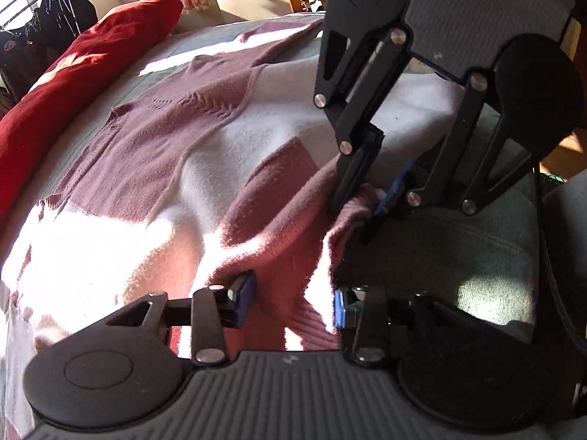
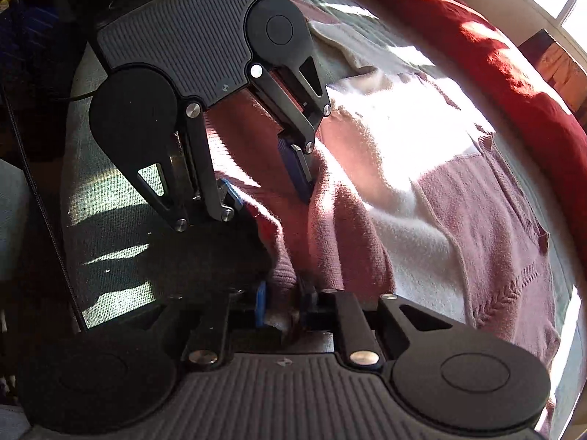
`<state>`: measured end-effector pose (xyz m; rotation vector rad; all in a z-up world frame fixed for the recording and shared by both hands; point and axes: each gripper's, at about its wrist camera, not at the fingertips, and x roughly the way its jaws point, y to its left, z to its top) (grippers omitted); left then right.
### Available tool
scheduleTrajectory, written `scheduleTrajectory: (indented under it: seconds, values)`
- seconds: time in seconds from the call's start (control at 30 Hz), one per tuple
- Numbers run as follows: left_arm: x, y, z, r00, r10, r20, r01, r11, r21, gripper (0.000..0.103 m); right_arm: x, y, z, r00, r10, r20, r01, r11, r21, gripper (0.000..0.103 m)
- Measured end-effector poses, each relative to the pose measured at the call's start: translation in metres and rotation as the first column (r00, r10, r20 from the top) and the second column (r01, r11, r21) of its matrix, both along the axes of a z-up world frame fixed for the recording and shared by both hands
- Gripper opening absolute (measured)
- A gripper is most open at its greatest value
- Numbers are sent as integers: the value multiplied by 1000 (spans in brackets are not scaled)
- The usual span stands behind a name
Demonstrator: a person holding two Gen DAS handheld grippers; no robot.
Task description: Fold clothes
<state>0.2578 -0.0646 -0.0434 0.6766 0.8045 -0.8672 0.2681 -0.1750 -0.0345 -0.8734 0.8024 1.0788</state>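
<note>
A mauve-pink and white knitted sweater (image 1: 205, 154) lies spread flat on a grey bed sheet (image 1: 458, 253), partly in bright sun. Its ribbed hem (image 1: 315, 315) runs along the near edge. My left gripper (image 1: 293, 302) is open, its fingers straddling that hem with fabric between them. In the right wrist view the left gripper (image 2: 266, 187) shows the same wide gap over the sweater (image 2: 422, 190). My right gripper (image 2: 283, 302) is shut on a bunched bit of the hem, and from the left wrist view the right gripper (image 1: 361, 201) pinches the raised edge.
A red blanket (image 1: 73, 73) lies rolled along the far side of the bed, also the red blanket (image 2: 513, 73). Dark clothes hang on a rack (image 1: 55, 18) beyond it. The bed edge and a wooden floor (image 1: 565, 154) are beside the grippers.
</note>
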Motion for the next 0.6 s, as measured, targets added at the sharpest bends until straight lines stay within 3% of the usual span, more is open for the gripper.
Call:
scheduleTrajectory:
  seconds: [0.03, 0.13, 0.27, 0.4, 0.47, 0.5, 0.6]
  values:
    - [1, 1, 1, 1000, 3, -3, -3, 1000, -7, 39, 0, 1, -1, 1000, 0, -13, 0, 1000, 3, 20]
    - [0, 3, 4, 1000, -2, -2, 2, 1000, -15, 39, -4, 10, -14, 999, 6, 54, -4, 1000, -30, 24]
    - [-10, 11, 0, 1000, -4, -7, 5, 999, 34, 40, -4, 19, -15, 994, -20, 111, 26, 998, -50, 15]
    - [-11, 20, 6, 997, -5, -73, 7, 1000, 21, 36, 9, 14, -1, 995, -97, 30, 97, 995, -22, 13]
    - [-11, 24, 10, 994, -6, -109, 7, 1000, 8, 14, 17, 12, 6, 991, -122, -54, 122, 993, -3, 13]
    - [-11, 26, 12, 992, -6, -127, 6, 1000, 2, 8, 20, 11, 8, 988, -130, -86, 131, 991, 6, 13]
    - [-11, 33, 19, 983, -8, -182, 5, 1000, -17, 6, 24, 8, 20, 975, -87, -207, 97, 995, 36, 13]
